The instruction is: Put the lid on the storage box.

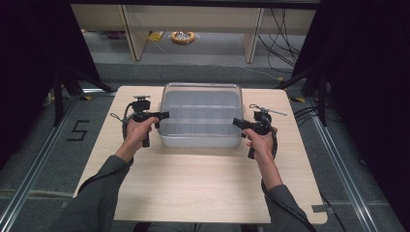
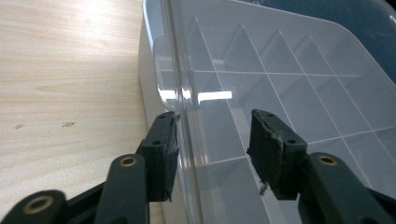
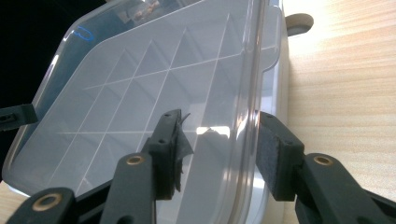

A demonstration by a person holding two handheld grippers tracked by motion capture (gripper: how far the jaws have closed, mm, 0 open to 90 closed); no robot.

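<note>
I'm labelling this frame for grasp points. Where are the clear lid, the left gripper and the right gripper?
clear lid (image 1: 200, 104): high view, middle of its top.
left gripper (image 2: 212, 140): left gripper view, gap between its jaws.
right gripper (image 3: 219, 147): right gripper view, gap between its jaws.

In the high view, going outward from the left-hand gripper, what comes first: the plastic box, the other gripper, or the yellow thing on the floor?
1. Plastic box, right beside the left gripper.
2. Right gripper, across the box.
3. Yellow thing, on the floor beyond the table.
</note>
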